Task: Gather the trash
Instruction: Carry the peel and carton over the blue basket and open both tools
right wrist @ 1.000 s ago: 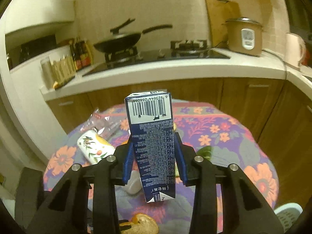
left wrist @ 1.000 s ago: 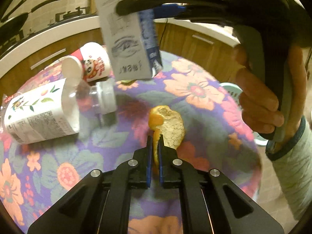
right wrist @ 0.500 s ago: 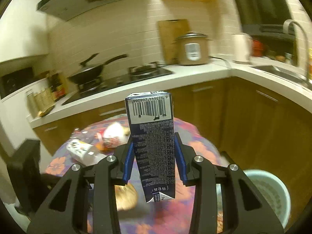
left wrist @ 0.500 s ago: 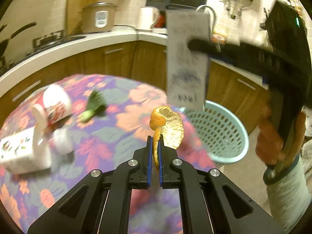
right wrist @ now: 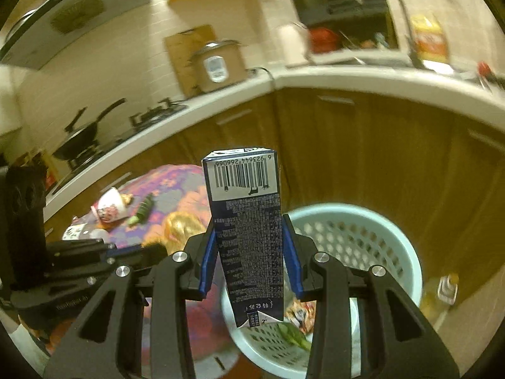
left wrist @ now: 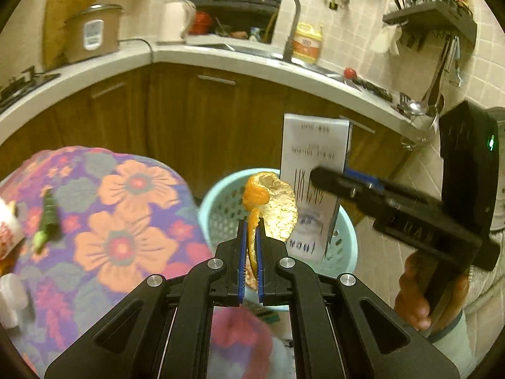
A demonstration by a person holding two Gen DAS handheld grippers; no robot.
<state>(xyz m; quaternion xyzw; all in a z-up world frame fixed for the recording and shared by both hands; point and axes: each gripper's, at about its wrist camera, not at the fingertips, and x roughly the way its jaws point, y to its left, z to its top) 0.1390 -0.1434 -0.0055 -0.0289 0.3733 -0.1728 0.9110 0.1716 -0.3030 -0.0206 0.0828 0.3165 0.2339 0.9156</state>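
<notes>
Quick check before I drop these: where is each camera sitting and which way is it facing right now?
Left wrist: on the left gripper, looking down past the peel into the basket; right gripper and hand show.
Right wrist: on the right gripper, looking past the carton into the basket; left gripper shows at left.
Shared: basket, table, counter, carton.

The carton [right wrist: 249, 237] carries a barcode near its top end, with the upside-down digits "6 923644 266066" printed along it. Below the barcode runs a block of fine white print on dark blue, too small to read. The carton's white face in the left wrist view shows only blurred lettering.
</notes>
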